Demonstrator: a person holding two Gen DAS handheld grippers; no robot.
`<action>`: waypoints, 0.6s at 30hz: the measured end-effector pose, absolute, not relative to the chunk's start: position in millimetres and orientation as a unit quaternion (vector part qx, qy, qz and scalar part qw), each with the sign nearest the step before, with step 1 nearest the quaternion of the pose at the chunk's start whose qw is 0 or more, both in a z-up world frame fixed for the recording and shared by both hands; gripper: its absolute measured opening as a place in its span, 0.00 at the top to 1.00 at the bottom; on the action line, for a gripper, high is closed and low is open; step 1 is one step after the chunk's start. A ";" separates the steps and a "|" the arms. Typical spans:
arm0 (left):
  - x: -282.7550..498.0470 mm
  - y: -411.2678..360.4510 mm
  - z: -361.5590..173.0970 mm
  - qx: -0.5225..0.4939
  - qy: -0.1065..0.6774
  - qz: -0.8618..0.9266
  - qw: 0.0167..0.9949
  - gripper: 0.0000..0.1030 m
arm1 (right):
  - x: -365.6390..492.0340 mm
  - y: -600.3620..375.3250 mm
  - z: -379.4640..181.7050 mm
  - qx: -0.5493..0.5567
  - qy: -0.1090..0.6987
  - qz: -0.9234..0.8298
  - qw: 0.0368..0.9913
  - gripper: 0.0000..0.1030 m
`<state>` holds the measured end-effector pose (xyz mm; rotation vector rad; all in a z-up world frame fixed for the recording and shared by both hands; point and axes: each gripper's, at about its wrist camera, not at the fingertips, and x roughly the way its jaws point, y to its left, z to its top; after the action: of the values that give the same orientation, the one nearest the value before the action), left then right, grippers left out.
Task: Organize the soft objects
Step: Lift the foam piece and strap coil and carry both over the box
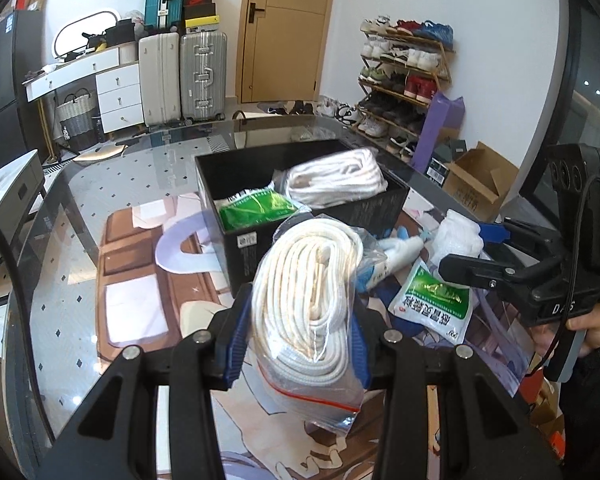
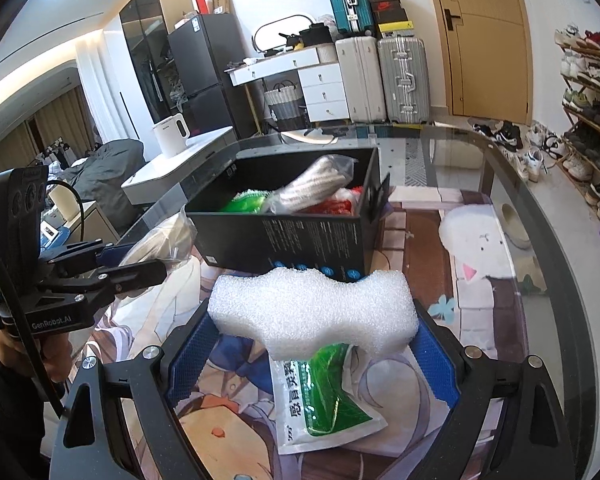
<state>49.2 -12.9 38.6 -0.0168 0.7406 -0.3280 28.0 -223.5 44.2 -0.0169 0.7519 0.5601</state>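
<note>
My left gripper [image 1: 296, 316] is shut on a clear zip bag of coiled white rope [image 1: 308, 296], held just in front of the black box [image 1: 240, 188]. The box holds another bagged rope [image 1: 336, 178] and a green packet [image 1: 256, 210]. My right gripper [image 2: 314, 320] is shut on a white foam piece [image 2: 312, 308], held above a green-and-white packet [image 2: 324, 400] lying on the mat. The box [image 2: 300, 236] stands just beyond the foam. The left gripper also shows in the right wrist view [image 2: 140, 264], and the right gripper in the left wrist view [image 1: 460, 252].
A glass table [image 1: 140, 160] carries a printed mat [image 2: 480, 280]. The green-and-white packet [image 1: 436, 304] lies right of the box. Suitcases [image 1: 180, 76], a white dresser [image 1: 112, 88], a shoe rack [image 1: 404, 76] and a cardboard box [image 1: 476, 180] stand around the room.
</note>
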 end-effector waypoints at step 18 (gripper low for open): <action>65.1 -5.4 68.4 -0.013 0.329 -0.146 0.933 0.60 | 34.1 -209.0 94.3 -0.049 0.320 0.278 0.905 0.11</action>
<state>65.1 -5.4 68.4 -0.0258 0.6735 -0.2984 34.1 -209.0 94.3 -0.1007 0.6607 0.5743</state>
